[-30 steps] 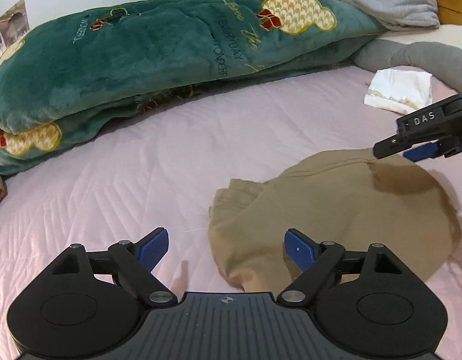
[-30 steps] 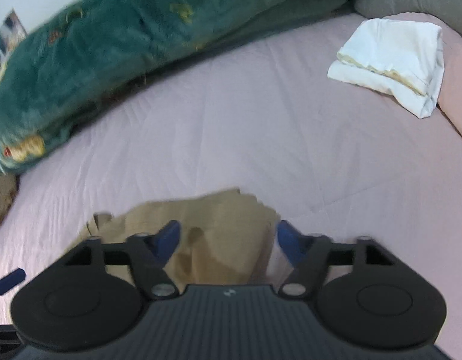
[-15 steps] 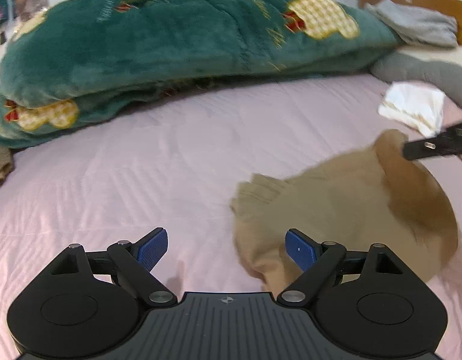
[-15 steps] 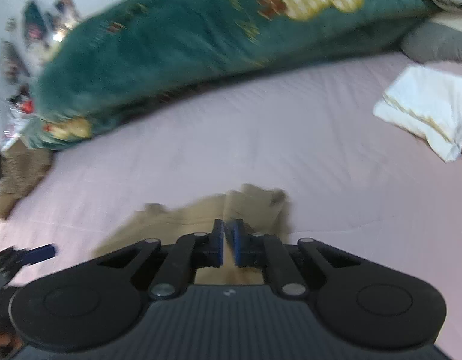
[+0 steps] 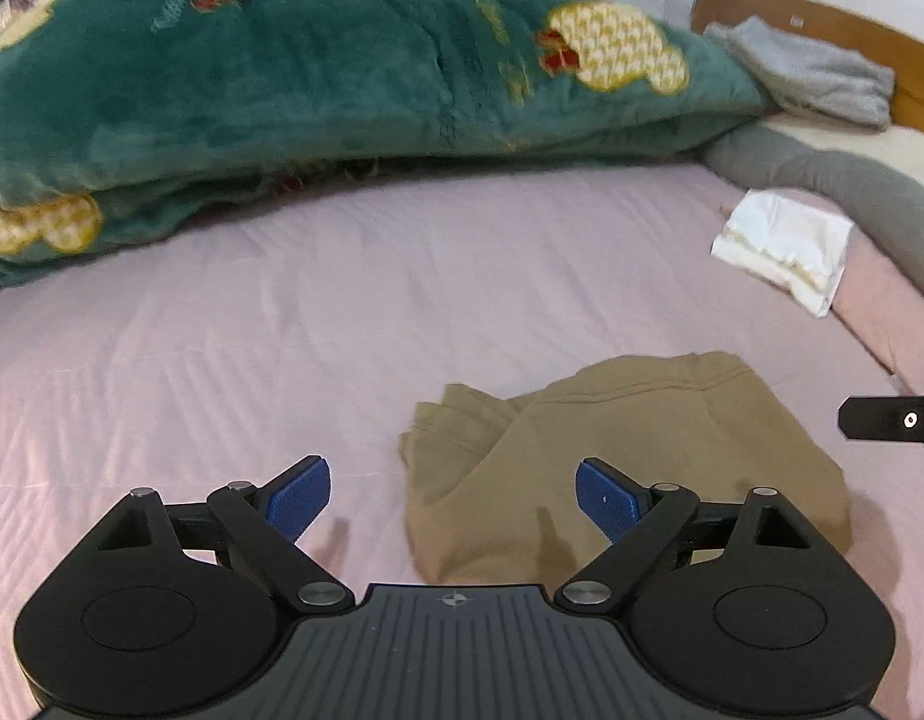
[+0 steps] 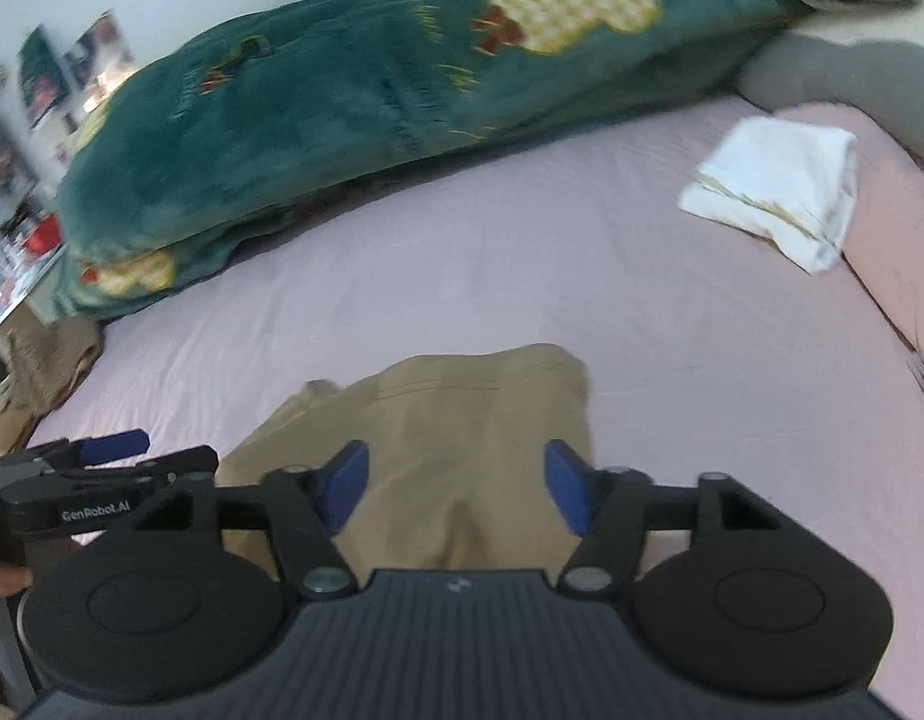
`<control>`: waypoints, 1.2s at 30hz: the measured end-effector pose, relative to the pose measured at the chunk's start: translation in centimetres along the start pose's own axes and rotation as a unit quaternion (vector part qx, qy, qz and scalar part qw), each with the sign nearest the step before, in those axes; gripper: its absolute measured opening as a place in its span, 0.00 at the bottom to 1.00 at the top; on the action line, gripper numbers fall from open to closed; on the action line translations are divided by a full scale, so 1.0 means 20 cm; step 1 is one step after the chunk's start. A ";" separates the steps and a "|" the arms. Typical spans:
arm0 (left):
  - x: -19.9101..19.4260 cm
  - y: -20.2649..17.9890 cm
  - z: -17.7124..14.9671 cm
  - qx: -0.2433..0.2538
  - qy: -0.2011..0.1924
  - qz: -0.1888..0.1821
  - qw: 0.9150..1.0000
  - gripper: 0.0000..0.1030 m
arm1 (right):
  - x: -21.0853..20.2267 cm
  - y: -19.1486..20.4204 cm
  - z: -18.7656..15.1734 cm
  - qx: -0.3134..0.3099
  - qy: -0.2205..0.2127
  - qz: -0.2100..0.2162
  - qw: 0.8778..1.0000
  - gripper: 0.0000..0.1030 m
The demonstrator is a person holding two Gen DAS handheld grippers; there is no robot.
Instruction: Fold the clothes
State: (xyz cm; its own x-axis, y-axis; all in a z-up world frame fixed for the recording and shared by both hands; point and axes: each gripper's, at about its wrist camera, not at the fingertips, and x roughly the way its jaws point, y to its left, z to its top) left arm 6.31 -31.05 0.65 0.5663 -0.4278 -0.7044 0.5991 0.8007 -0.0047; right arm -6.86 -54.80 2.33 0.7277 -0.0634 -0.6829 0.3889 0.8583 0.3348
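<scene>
Left gripper point(image 5: 453, 498): I have its jaws spread wide over the near left edge of the garment, gripping nothing; one blue pad hangs over bare sheet, the other over tan cloth.
Right gripper point(image 6: 456, 495): my jaws have just been opening; they stand apart above the tan cloth, pads pressing on nothing.
Tan garment point(image 5: 630, 450): it lies folded over on the pink bedsheet point(image 5: 342, 312), right under both tools, a ribbed hem at its far edge.
White folded cloth point(image 6: 774, 192): I see it well apart to the far right, against a pink pillow point(image 6: 900, 240).
Green plush blanket point(image 5: 342, 72): a long heap across the far side, walling off the bed.
Grey bolster point(image 5: 822, 174): beyond the white cloth.
Grey garment point(image 5: 804, 72): bundled against the wooden headboard point(image 5: 822, 24), farthest back.
</scene>
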 end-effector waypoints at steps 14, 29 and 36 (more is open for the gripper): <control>0.37 -0.02 0.00 0.009 0.032 0.003 0.999 0.78 | 0.58 -0.12 0.14 -0.016 0.074 -0.003 0.997 0.28; 0.07 -0.03 -0.07 0.028 -0.075 -0.083 0.993 0.07 | 0.28 0.02 0.06 -0.095 -0.013 0.046 0.994 0.07; -0.21 0.00 -0.24 0.061 -0.116 -0.177 0.976 0.07 | 0.00 0.10 -0.10 -0.133 -0.015 0.103 0.986 0.07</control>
State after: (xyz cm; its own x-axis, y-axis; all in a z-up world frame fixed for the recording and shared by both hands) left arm 1.30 -27.23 0.25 0.4157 -0.7630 -0.4950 0.8349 0.5360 -0.1250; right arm -7.31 -52.14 1.75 0.7935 0.1146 -0.5977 0.0721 0.9575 0.2794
